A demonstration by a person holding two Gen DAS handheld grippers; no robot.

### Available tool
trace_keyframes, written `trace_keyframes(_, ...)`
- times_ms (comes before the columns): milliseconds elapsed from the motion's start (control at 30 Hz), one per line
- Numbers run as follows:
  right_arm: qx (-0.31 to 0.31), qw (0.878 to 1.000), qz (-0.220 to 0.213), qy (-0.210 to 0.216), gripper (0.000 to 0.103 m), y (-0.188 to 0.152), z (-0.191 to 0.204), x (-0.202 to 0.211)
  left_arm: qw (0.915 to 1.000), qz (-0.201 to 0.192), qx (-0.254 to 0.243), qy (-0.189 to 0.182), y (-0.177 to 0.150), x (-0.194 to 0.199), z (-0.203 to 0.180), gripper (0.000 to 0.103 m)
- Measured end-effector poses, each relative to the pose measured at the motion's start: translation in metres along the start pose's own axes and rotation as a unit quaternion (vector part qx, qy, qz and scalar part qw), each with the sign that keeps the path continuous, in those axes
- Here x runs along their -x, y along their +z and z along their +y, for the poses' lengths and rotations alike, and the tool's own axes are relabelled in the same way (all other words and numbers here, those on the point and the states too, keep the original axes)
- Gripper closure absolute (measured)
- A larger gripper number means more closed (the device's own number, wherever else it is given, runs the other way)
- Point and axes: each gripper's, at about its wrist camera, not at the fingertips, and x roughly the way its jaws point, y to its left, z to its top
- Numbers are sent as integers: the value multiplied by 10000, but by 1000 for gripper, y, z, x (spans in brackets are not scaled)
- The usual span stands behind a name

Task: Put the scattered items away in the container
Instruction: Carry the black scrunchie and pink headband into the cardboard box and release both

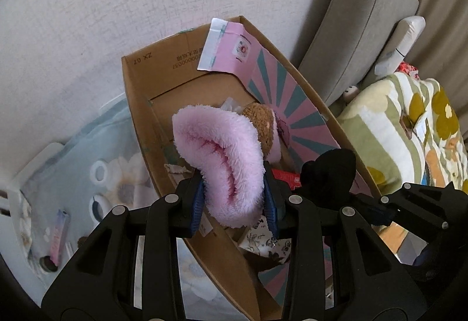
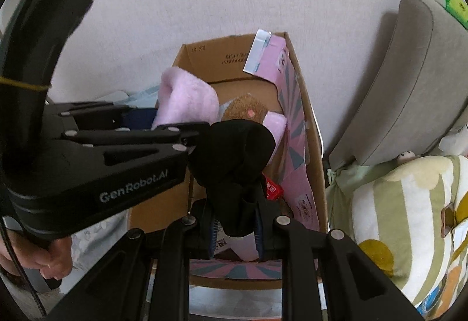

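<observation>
Left wrist view showed the left gripper (image 1: 235, 204) clamped on a fluffy pink sock (image 1: 225, 163) above the open brown cardboard box (image 1: 137, 104) at centre frame. The right gripper (image 2: 235, 229) pinched a black fabric bundle (image 2: 234, 154) over it (neither dropped yet). A brown plush toy (image 1: 260, 123) already lay inside; a pink tube (image 1: 60, 236) remained outside, lower left.

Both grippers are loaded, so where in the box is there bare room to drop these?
Bare floor shows at the far end of the cardboard box, between its printed end wall and the brown plush toy. The near end is crowded: red packet, patterned paper, pink liner.
</observation>
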Motion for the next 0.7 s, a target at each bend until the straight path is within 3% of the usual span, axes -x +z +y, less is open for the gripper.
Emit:
trace_keyframes(133, -74, 9999, 26, 69, 84, -2, -3, -1, 10000, -19, -36, 13, 2, 2, 0, 71)
trace_keyframes(200, -166, 9997, 20, 191, 80, -3, -5, -1, 9999, -75, -77, -65, 2, 6, 0, 51)
trace_keyframes(233, -237, 9993, 7, 292, 73, -3, -7, -1, 9999, -117, -75, -10, 3, 9, -1, 23)
trace_keyframes(267, -295, 9990, 6, 350, 67, -3, -9, -1, 9998, -191, -68, 57, 5, 13, -2, 3)
trace_keyframes(333, -391, 9979, 21, 521, 50, -4, -12, 0, 9987, -498, -89, -36, 6, 27, 0, 1)
trace_keyframes(700, -366, 9986, -157, 334, 49, -15, -1, 16, 9981, -611, -35, -101, 7, 54, 5, 1)
